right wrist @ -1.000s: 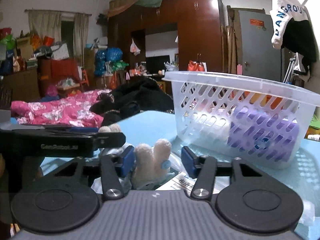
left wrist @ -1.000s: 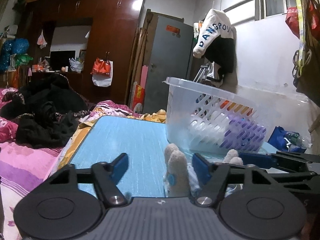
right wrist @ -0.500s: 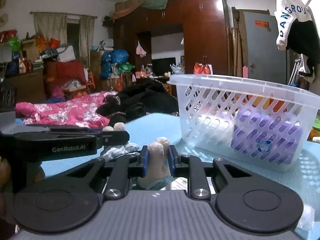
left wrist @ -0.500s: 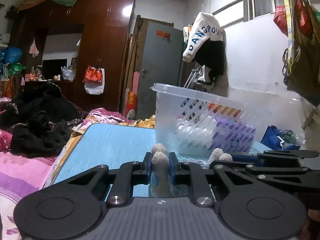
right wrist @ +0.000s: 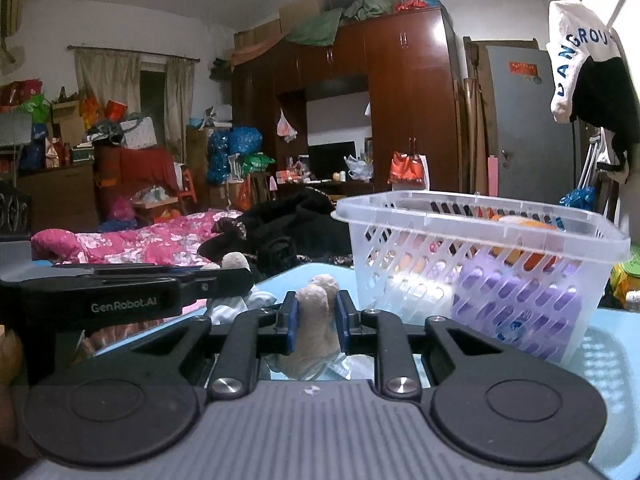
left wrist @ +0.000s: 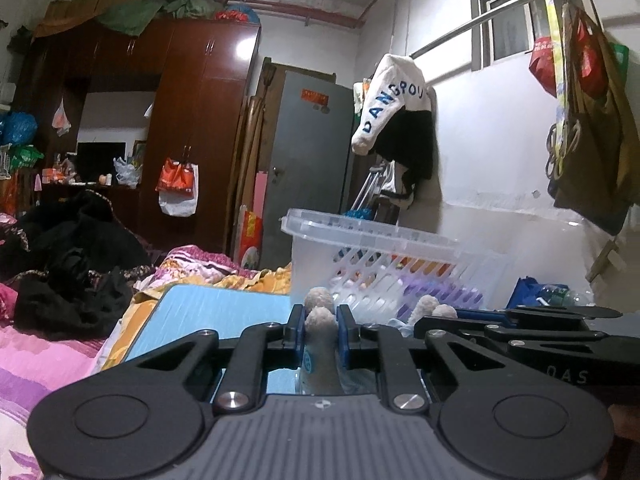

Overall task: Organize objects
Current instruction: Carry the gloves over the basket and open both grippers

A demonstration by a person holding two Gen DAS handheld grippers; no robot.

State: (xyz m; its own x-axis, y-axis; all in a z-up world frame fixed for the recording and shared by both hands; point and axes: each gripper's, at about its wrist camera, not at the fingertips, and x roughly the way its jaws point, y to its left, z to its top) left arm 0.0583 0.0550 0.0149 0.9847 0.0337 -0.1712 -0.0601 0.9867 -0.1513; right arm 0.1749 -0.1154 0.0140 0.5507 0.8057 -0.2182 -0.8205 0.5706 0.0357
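Note:
A beige plush toy with fuzzy ear-like ends lies on the light blue tabletop (left wrist: 208, 316). My left gripper (left wrist: 319, 330) is shut on one pair of fuzzy ends (left wrist: 319, 320). My right gripper (right wrist: 316, 316) is shut on the other pair (right wrist: 316, 304), which also shows in the left wrist view (left wrist: 434, 310). The two grippers sit side by side, and each shows in the other's view. A clear plastic basket (left wrist: 372, 240) (right wrist: 472, 220) stands just beyond, with a purple pack (right wrist: 520, 304) and an orange item (right wrist: 524, 232) inside.
A bed with pink floral bedding (right wrist: 132, 240) and black clothes (left wrist: 68, 260) lies left of the table. A dark wardrobe (left wrist: 192, 120) and grey door (left wrist: 304, 152) stand behind. Bags hang on the right wall (left wrist: 588, 120).
Both grippers went from open around the plush ends to shut on them. Both views have risen slightly, with the basket lower in frame.

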